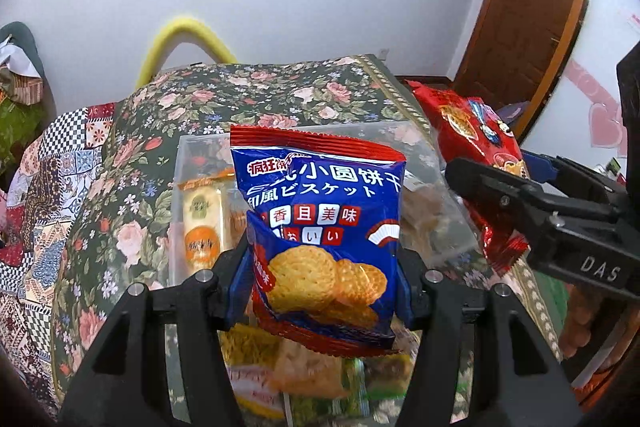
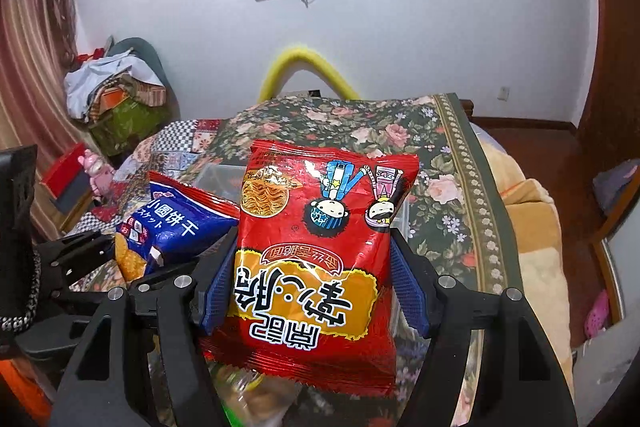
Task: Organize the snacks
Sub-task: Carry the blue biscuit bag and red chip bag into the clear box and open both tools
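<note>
My left gripper is shut on a blue biscuit bag with red edges, held upright above a clear plastic box that holds small wrapped snacks. My right gripper is shut on a red noodle-snack bag, held upside down above the table. The red bag also shows at the right of the left wrist view, pinched by the right gripper. The blue bag shows at the left of the right wrist view.
A floral cloth covers the table. More loose snack packets lie below my left gripper. A yellow tube arcs behind the table. A patchwork cloth lies left; a brown door stands right.
</note>
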`<state>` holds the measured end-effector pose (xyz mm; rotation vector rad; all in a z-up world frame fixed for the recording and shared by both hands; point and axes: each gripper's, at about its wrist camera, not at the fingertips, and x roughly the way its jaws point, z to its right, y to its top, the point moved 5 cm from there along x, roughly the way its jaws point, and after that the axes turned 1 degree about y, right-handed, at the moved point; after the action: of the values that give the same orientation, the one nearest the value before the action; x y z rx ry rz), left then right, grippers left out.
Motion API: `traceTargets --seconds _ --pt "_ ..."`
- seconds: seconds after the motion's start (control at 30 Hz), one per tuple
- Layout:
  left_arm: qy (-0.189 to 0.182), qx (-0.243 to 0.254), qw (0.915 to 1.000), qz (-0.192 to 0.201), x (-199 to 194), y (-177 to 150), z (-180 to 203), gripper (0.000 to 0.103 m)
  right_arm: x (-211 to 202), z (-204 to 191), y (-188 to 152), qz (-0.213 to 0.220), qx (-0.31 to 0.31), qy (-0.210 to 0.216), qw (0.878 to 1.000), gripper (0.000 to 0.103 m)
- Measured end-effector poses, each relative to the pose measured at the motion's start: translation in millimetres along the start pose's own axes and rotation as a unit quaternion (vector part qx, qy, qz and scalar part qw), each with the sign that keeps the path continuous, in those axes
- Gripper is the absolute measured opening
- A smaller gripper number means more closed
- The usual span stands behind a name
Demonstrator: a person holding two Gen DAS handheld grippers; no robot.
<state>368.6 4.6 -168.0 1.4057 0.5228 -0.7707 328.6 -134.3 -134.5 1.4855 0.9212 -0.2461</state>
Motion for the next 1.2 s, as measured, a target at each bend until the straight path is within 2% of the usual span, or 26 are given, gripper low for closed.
traceTargets --seconds 0.23,0.47,0.73,0.93,1.2 --pt "-0.003 -0.027 0.9995 -0.015 30 12 -15 0.057 25 10 7 -0.021 -0.007 -0.006 1.0 0.066" --pt "0.011 -0.027 0.9993 -0.022 55 22 -25 0.057 47 13 12 -0.048 -0.022 -0.007 0.999 0.066" --pt "0.019 -0.018 0.9994 -0.021 65 30 -24 0.06 62 18 9 -0.068 -0.022 -0.011 0.997 0.067" --pt "0.007 -0.028 0.9994 -0.021 59 30 -23 0.07 57 26 12 -0.069 -0.005 -0.001 0.998 0.07" --pt "0.007 -0.025 0.9996 0.002 19 28 -16 0.072 27 22 10 -0.052 -0.013 0.002 0.999 0.071"
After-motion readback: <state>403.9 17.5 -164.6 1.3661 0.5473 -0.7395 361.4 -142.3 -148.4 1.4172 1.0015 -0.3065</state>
